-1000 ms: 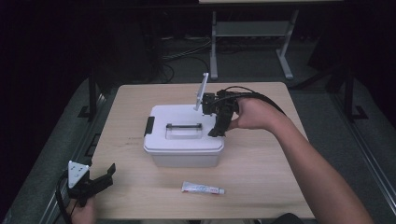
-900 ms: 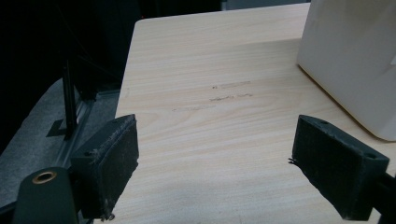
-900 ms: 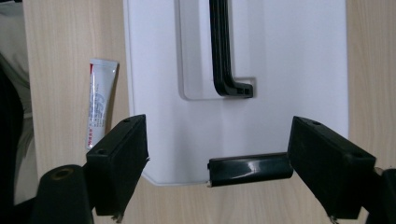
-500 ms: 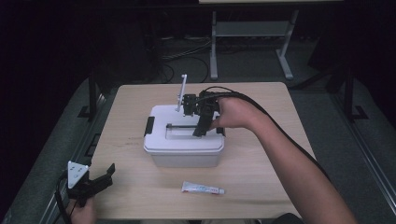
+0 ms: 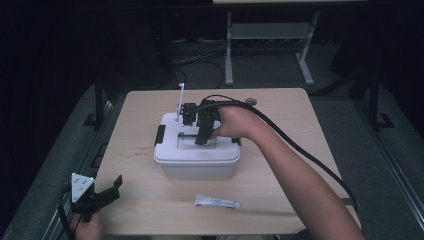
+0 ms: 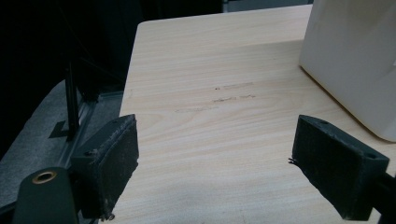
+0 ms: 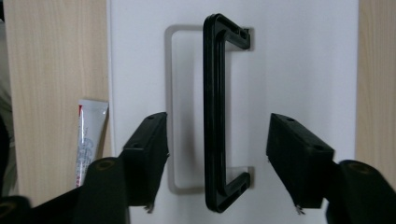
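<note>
Sliding in over the lid, the right gripper (image 5: pixel 202 131) now hangs above the white box (image 5: pixel 197 155), having come from beyond its far right corner.

Its jaws have just been closing and stand half-open, straddling the black handle (image 7: pixel 214 112), which lies flat in its recess between the pads, touching neither. That lines it up nicely for a pinch on the bar, likely to lift the lid or carry the box. Off to one side of this claw, past the box edge, lies the small tube (image 7: pixel 89 140) on the wooden table (image 5: pixel 300 125). Meanwhile the left gripper (image 5: pixel 97 196) waits at the near table corner, jaws wide with nothing between them, the box wall just off its right pad.
</note>
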